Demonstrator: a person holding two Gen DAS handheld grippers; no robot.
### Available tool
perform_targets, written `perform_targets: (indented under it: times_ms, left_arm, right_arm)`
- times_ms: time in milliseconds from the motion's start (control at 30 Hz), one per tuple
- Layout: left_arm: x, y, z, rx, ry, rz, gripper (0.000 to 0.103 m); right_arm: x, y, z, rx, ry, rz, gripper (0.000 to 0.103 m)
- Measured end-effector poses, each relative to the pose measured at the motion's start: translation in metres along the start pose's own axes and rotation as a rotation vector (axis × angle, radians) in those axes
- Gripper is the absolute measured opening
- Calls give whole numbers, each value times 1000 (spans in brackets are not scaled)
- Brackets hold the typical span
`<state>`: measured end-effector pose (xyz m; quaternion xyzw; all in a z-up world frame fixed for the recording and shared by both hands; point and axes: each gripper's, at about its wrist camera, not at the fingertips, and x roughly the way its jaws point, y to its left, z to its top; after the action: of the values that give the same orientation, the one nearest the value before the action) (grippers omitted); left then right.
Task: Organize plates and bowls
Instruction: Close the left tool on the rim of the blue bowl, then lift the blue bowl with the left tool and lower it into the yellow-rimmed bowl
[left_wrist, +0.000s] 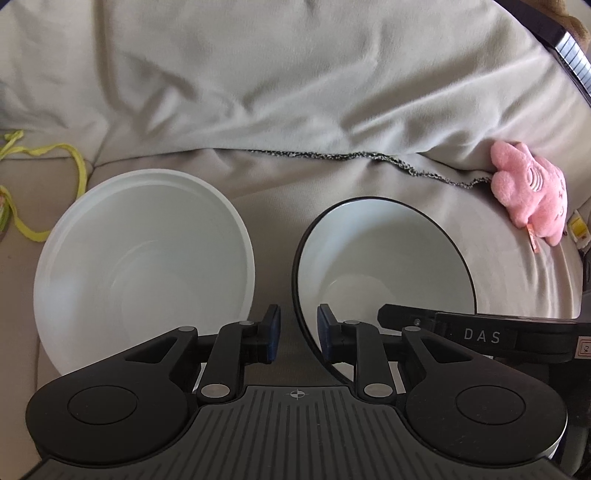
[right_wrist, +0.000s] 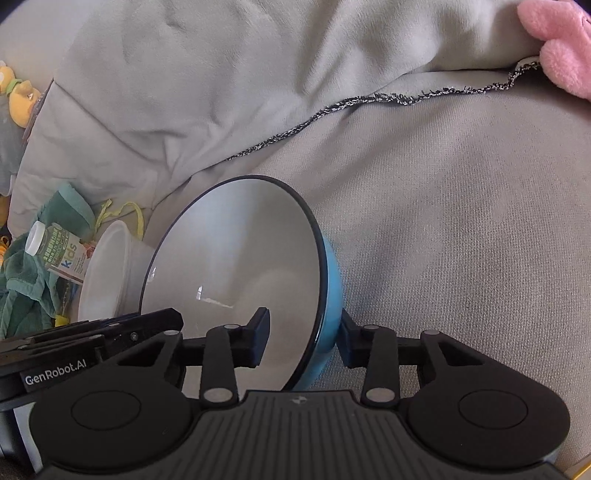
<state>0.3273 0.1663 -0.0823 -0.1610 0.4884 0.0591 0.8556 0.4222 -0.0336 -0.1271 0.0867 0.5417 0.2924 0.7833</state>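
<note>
A bowl, blue outside, white inside, with a black rim (left_wrist: 388, 251) (right_wrist: 236, 251), stands tilted on a beige sofa seat. My right gripper (right_wrist: 303, 336) is shut on its right wall, one pad inside and one on the blue outside. My left gripper (left_wrist: 298, 330) straddles the bowl's left rim; sofa fabric shows between its left pad and the rim, so it stands open. A plain white bowl (left_wrist: 144, 266) (right_wrist: 107, 273) lies tilted just left of the blue one. A finger of the right gripper (left_wrist: 395, 315) shows inside the blue bowl, and a left gripper finger (right_wrist: 155, 325) reaches its left edge.
A grey blanket with a dark stitched edge (left_wrist: 332, 155) (right_wrist: 332, 103) covers the sofa back. A pink plush toy (left_wrist: 528, 181) (right_wrist: 557, 44) sits at the right. Left of the bowls lie a yellow-green ribbon (left_wrist: 77, 166), a small bottle (right_wrist: 59, 251) and a green cloth (right_wrist: 26, 288).
</note>
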Motion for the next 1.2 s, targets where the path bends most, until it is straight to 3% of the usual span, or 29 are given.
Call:
perform_targets:
  times_ms: [133, 300, 433, 567, 700, 800, 867, 1000, 1200]
  left_arm:
    - [8, 2, 6, -52, 30, -57, 28]
    - [11, -15, 12, -29, 36, -48, 49]
    - [19, -32, 9, -2, 78, -127, 49]
    - [36, -55, 9, 59, 88, -124, 49]
    - [48, -69, 19, 110, 102, -92, 42]
    - [65, -74, 21, 141, 186, -62, 33]
    - [77, -73, 20, 139, 243, -56, 32]
    - [80, -72, 23, 158, 270, -63, 33]
    - [87, -58, 28, 58, 320, -107, 33]
  right_arm:
    - [-1, -1, -3, 1, -7, 4, 38]
    - [-3, -4, -4, 2, -14, 35, 38]
    - [-24, -7, -13, -68, -79, -56, 38]
    - [-39, -15, -17, -106, -101, -137, 38]
    - [-44, -33, -15, -70, -89, -114, 38]
    - [-42, -41, -14, -63, -93, -119, 39]
    - [-40, -45, -12, -43, -92, -98, 39]
    - [-36, -49, -9, -23, -80, -69, 39]
    - [-29, -57, -3, 18, -55, -15, 39]
